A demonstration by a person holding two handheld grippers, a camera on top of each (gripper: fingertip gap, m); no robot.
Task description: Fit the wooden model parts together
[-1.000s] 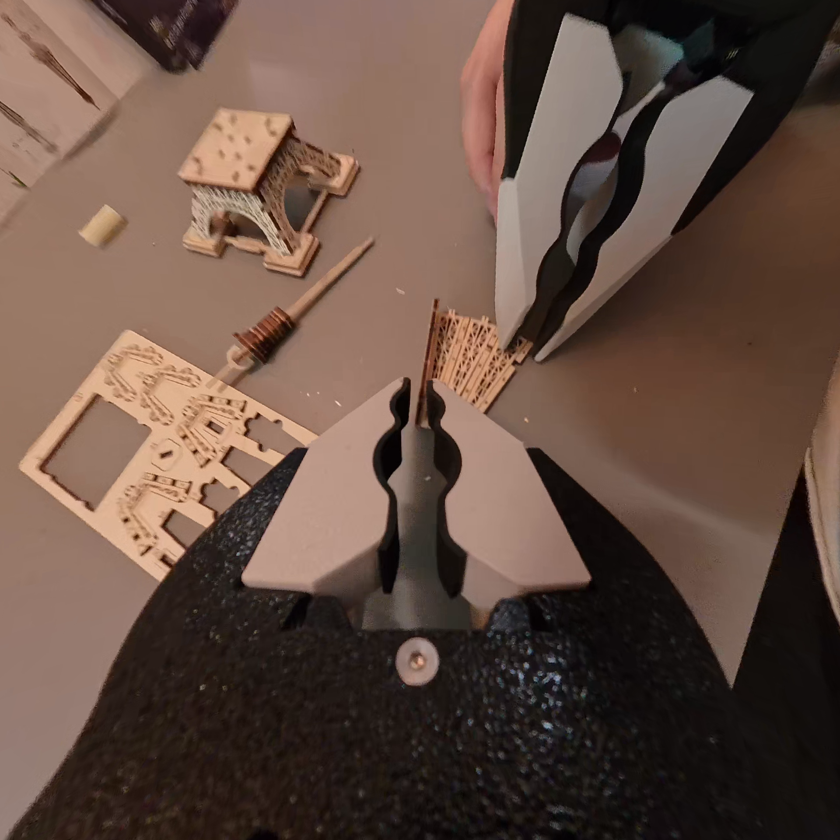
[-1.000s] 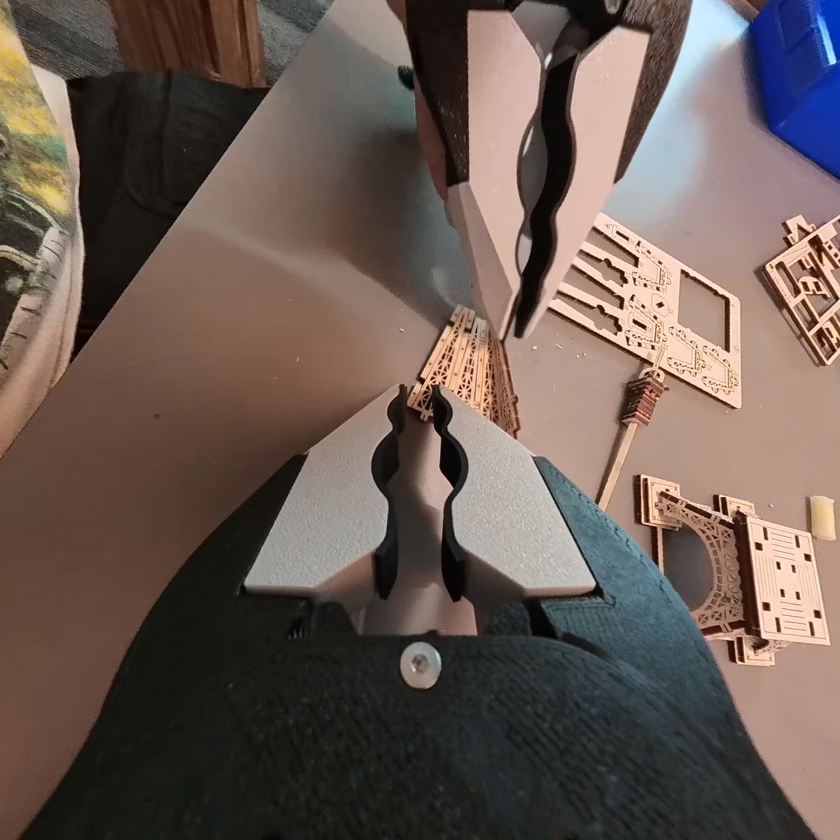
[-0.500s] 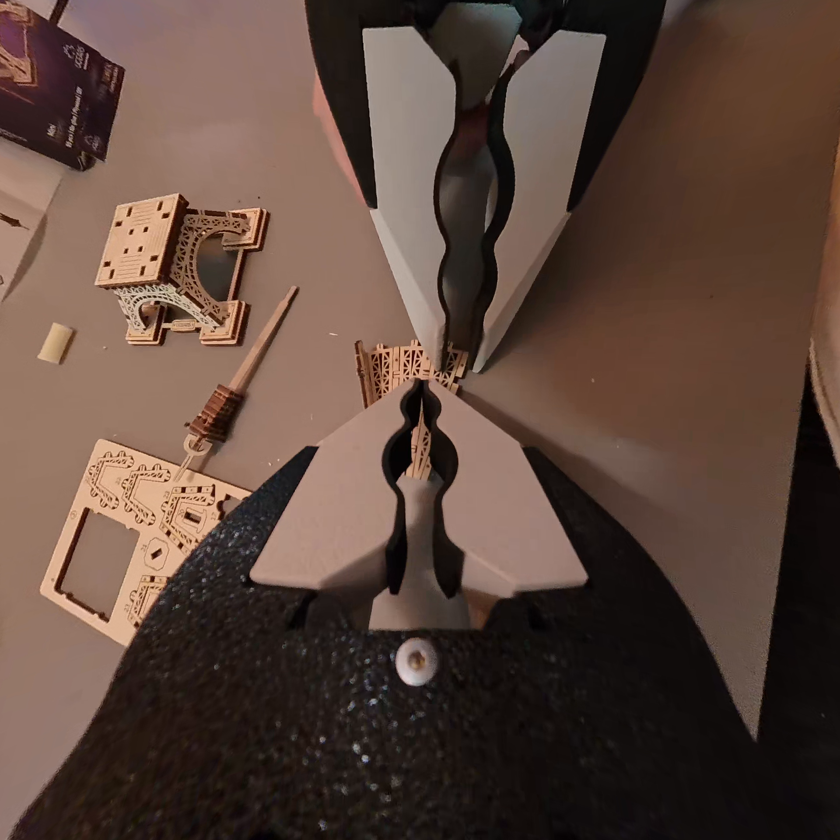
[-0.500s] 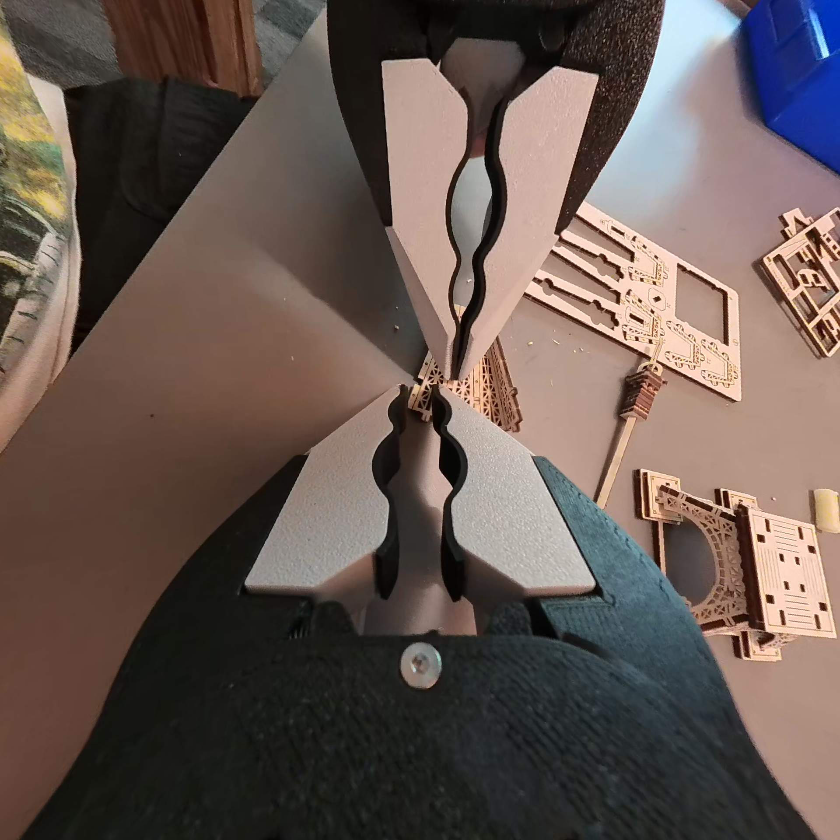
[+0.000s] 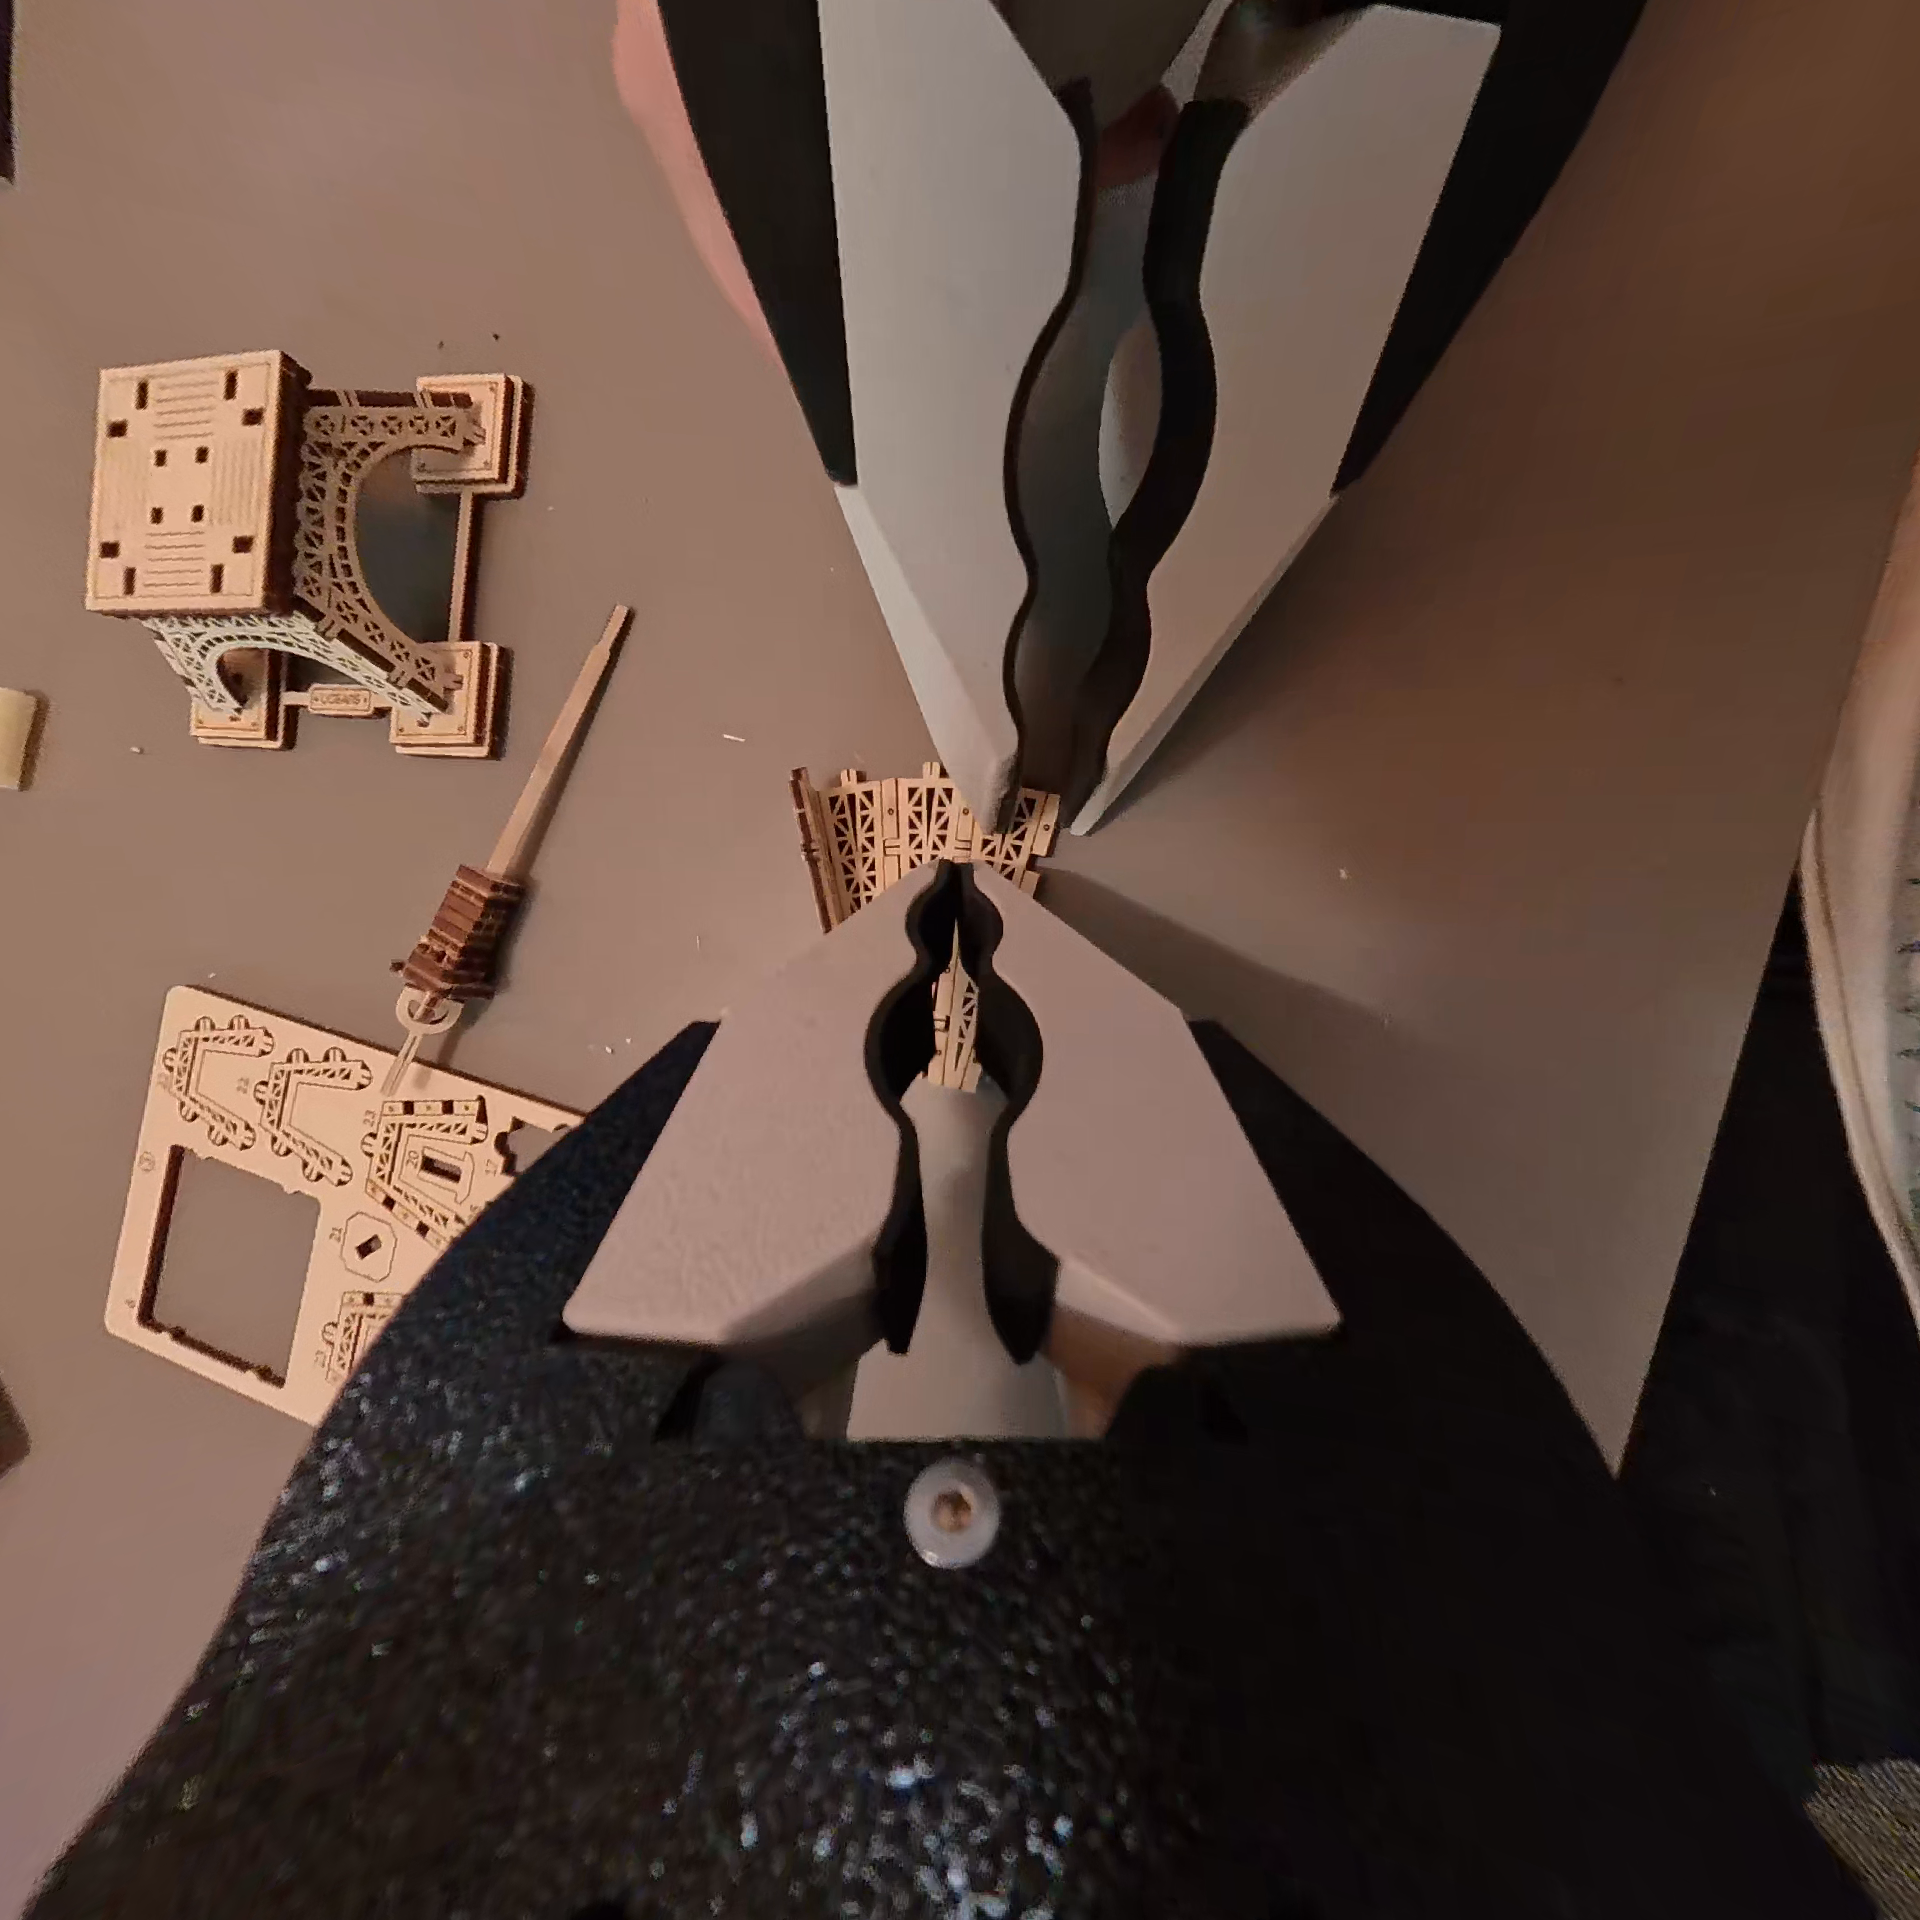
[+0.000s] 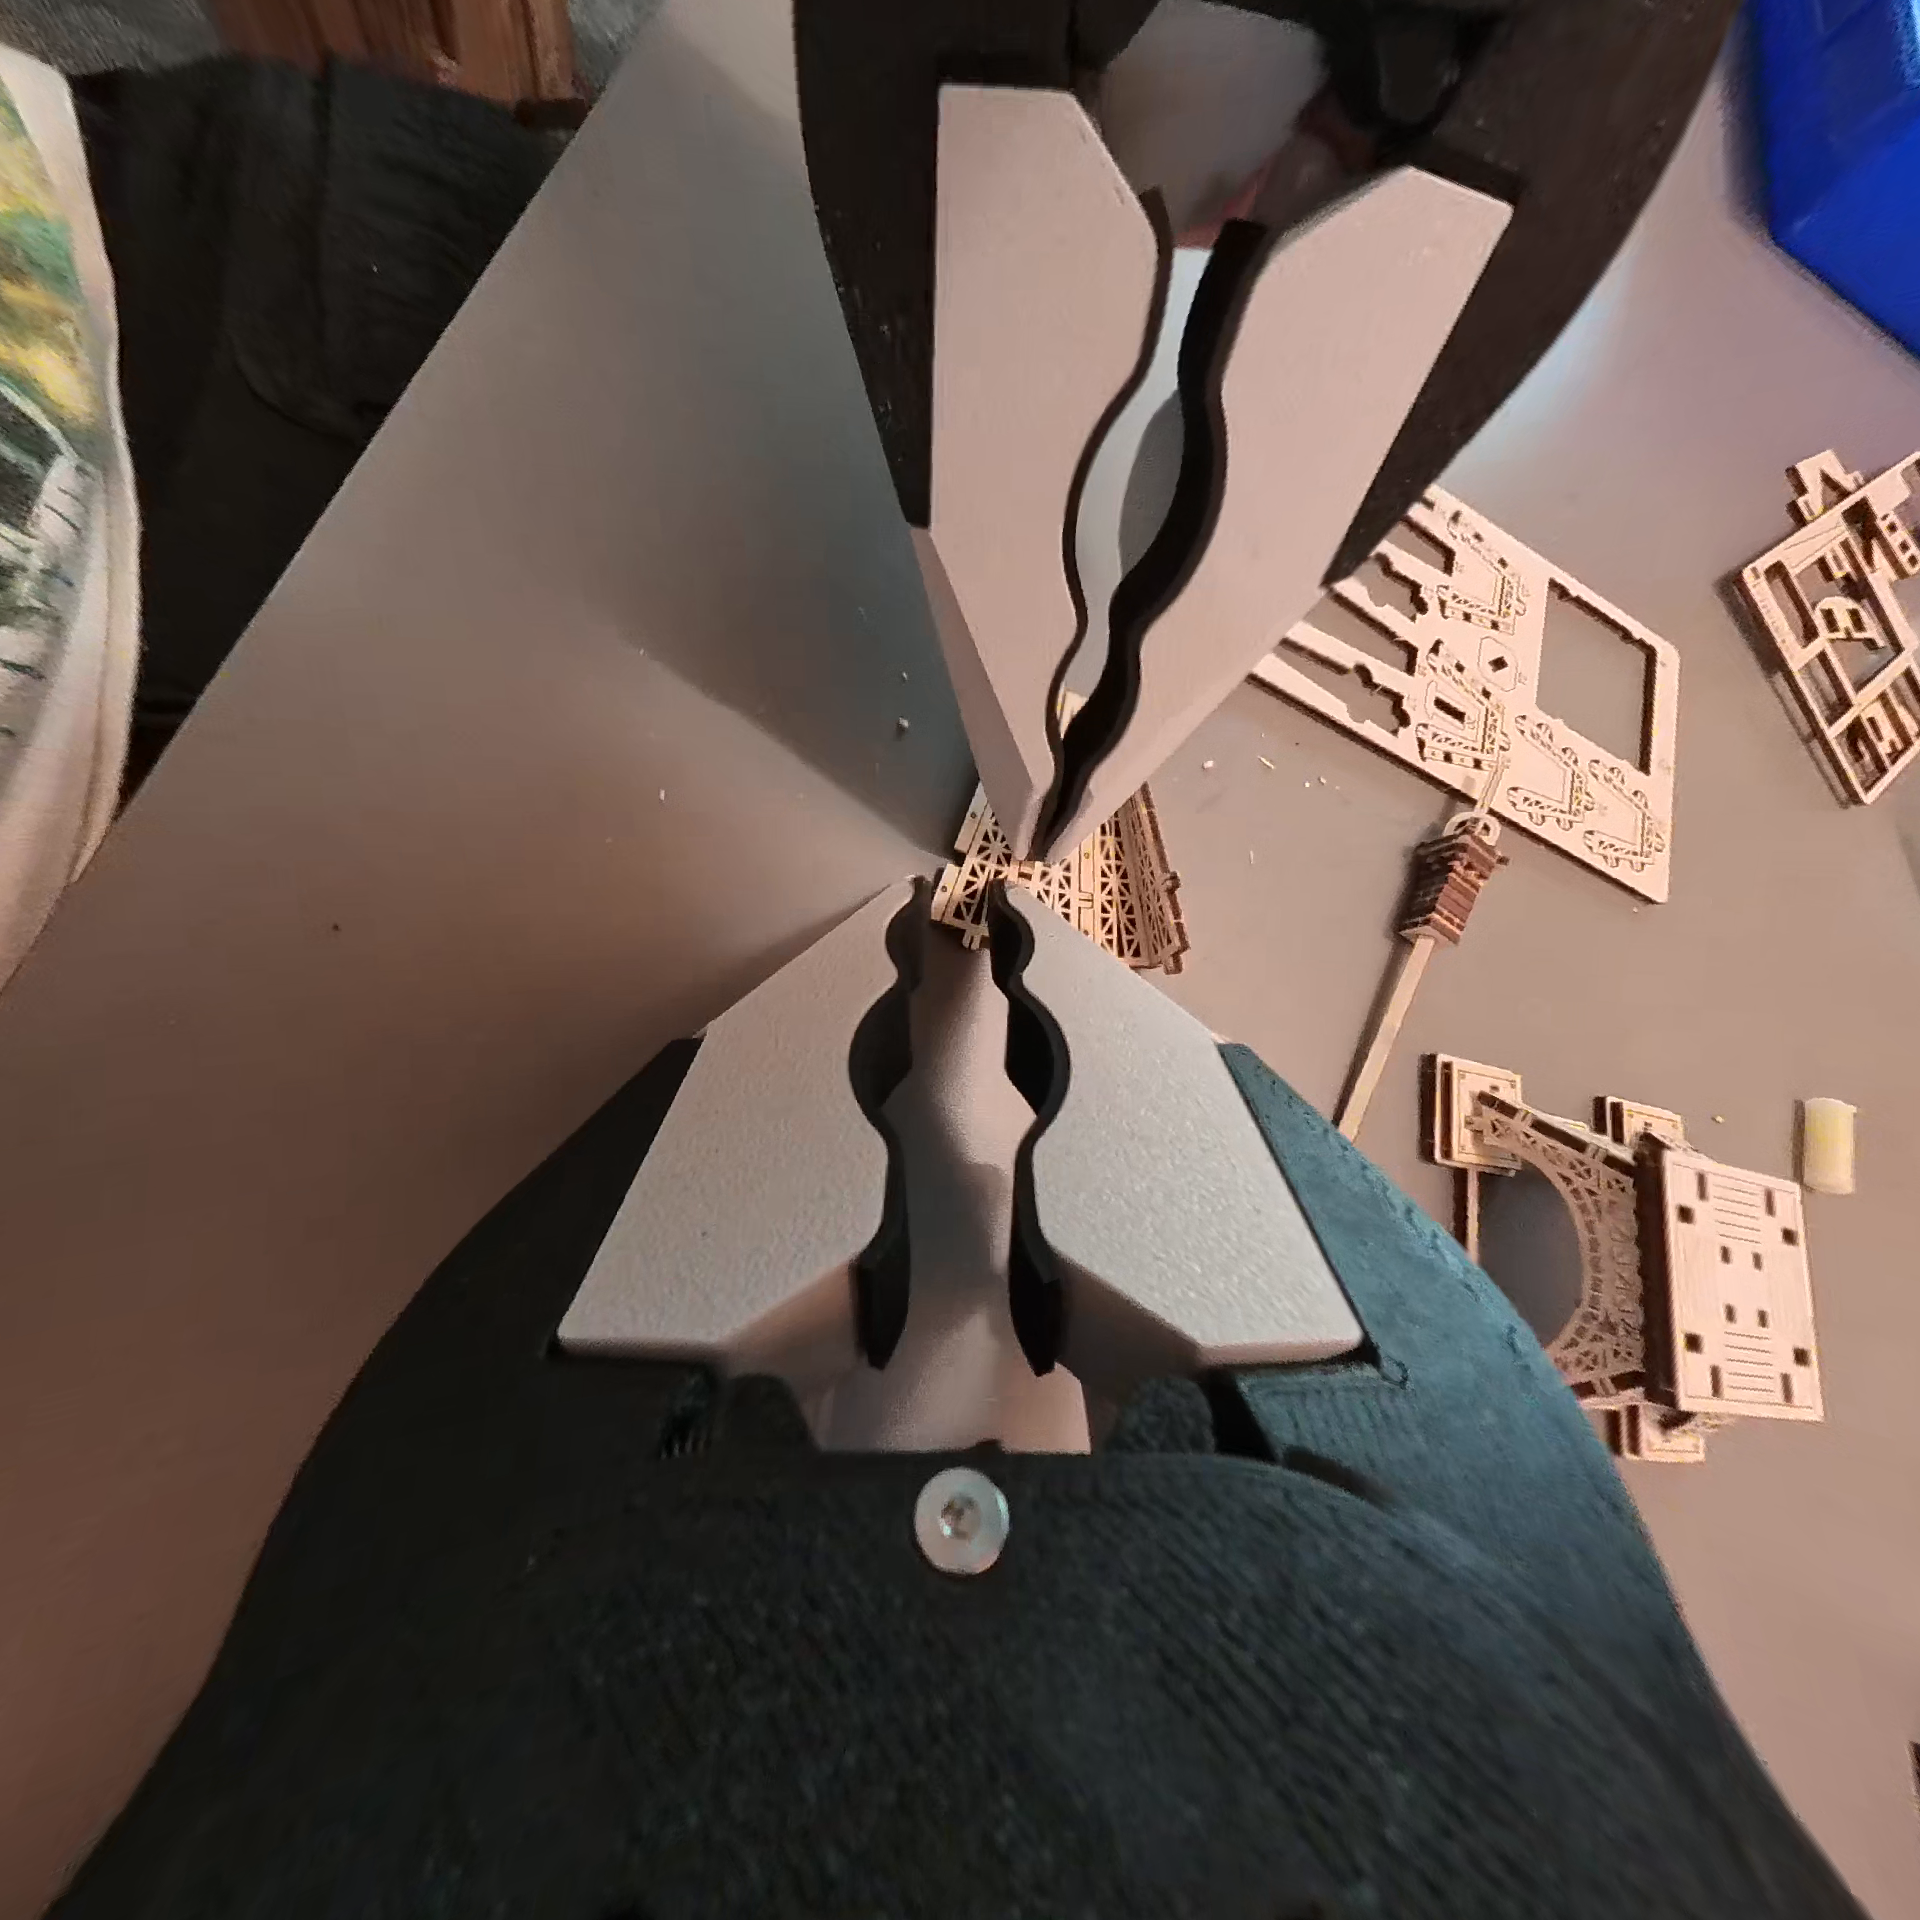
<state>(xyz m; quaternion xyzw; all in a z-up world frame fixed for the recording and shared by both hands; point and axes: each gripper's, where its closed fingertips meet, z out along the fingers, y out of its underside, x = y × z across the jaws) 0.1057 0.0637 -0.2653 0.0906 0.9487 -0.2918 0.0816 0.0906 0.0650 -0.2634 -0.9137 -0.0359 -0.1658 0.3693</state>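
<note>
My left gripper [image 5: 951, 873] is shut on a thin lattice panel [image 5: 958, 1029] that stands edge-on between its pads. My right gripper [image 6: 961, 899] faces it tip to tip and is shut on a corner of the pale lattice tower section [image 6: 1112, 894], which lies low over the grey table. In the left wrist view the right gripper [image 5: 1039, 805] comes down from the top onto that section [image 5: 894, 831]. In the right wrist view the left gripper [image 6: 1044, 842] comes down the same way. Where the panel meets the section is hidden by the fingertips.
The arched tower base [image 5: 301, 551] [image 6: 1662, 1278] stands to the side, next to a wooden stick tool with a brown wound handle [image 5: 509, 831] [image 6: 1444, 883] and a cut-out parts sheet [image 5: 301, 1174] [image 6: 1507, 675]. A second sheet [image 6: 1839, 655] and a blue bin [image 6: 1849, 156] lie farther off. The table edge [image 5: 1621, 1351] is close. My two grippers' fingertips are within a few centimetres of each other.
The left gripper has swung round to face the right one, and the two have closed in until their tips almost touch. The panel now sits deeper between the left pads.
</note>
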